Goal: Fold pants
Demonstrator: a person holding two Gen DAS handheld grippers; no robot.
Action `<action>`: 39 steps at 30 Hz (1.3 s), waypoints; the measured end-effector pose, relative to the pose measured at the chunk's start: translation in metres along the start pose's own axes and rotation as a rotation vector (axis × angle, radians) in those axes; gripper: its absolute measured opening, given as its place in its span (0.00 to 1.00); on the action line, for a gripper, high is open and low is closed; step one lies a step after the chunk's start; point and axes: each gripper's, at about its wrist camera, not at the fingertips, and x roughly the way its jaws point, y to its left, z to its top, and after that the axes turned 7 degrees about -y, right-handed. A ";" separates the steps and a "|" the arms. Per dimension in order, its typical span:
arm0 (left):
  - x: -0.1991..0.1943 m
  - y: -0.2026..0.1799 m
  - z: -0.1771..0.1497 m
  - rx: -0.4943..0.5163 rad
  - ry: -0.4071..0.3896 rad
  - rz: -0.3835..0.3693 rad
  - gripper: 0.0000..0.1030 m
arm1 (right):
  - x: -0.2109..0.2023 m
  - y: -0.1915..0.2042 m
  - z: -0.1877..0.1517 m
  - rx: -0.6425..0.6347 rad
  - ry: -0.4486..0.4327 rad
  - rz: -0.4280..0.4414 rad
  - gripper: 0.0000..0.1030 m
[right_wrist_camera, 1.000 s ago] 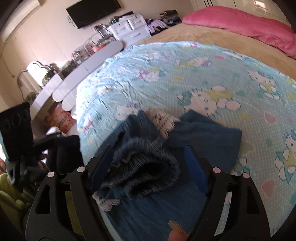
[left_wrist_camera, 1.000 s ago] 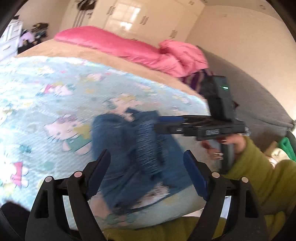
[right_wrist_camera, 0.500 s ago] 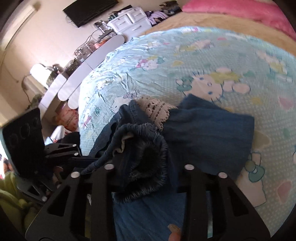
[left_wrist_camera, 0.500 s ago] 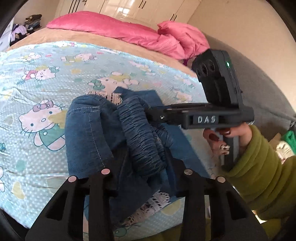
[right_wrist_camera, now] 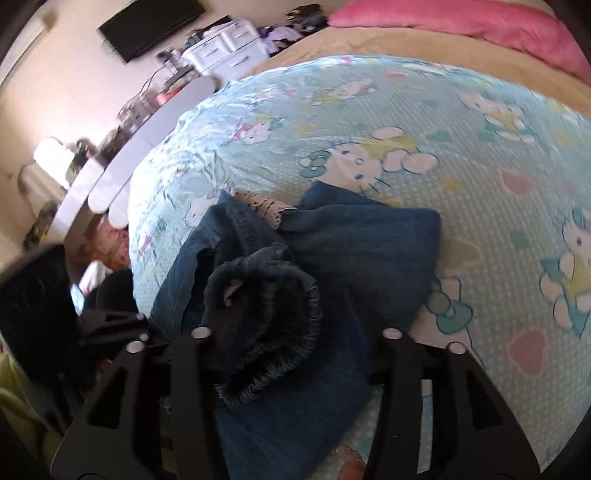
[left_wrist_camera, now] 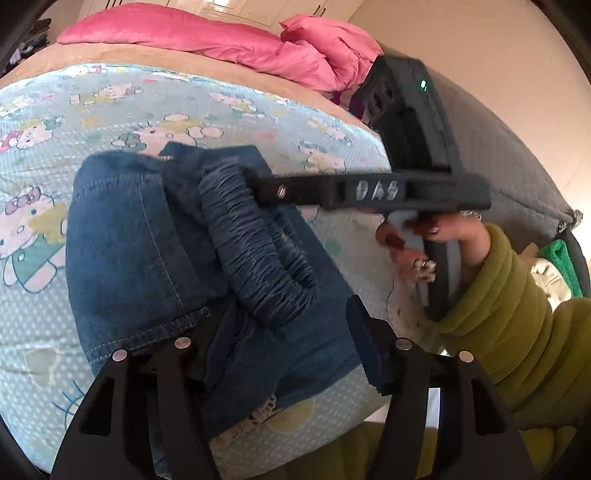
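Blue denim pants (left_wrist_camera: pixel 140 251) lie bunched on the cartoon-print bedsheet (left_wrist_camera: pixel 44 110), with the gathered elastic waistband (left_wrist_camera: pixel 255 251) on top and lace trim at the hem. My left gripper (left_wrist_camera: pixel 280 332) is shut on the waistband's near end. My right gripper (right_wrist_camera: pixel 291 332) is shut on the waistband (right_wrist_camera: pixel 273 314) from the other side; it shows in the left wrist view (left_wrist_camera: pixel 266 188) reaching in from the right. The pants also show in the right wrist view (right_wrist_camera: pixel 362 251).
A pink duvet (left_wrist_camera: pixel 207 37) lies at the bed's far end on a tan blanket. A grey upholstered bed side (left_wrist_camera: pixel 517 147) runs on the right. White drawers (right_wrist_camera: pixel 225 55), a cluttered dresser (right_wrist_camera: pixel 122 147) and a wall TV (right_wrist_camera: pixel 151 26) stand beyond the bed.
Both grippers went from open above the pants to shut on the waistband and have moved in closer. The waistband has lifted slightly and shifted.
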 end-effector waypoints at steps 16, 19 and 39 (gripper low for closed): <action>-0.042 0.040 -0.012 0.011 -0.033 0.337 0.64 | -0.004 0.070 0.004 -0.291 -0.040 -0.121 0.53; -0.025 0.044 -0.020 0.009 0.024 0.324 0.65 | 0.008 0.066 -0.007 -0.365 0.026 -0.262 0.53; -0.067 0.029 -0.004 0.000 -0.078 0.319 0.87 | -0.070 0.080 -0.030 -0.320 -0.138 -0.179 0.77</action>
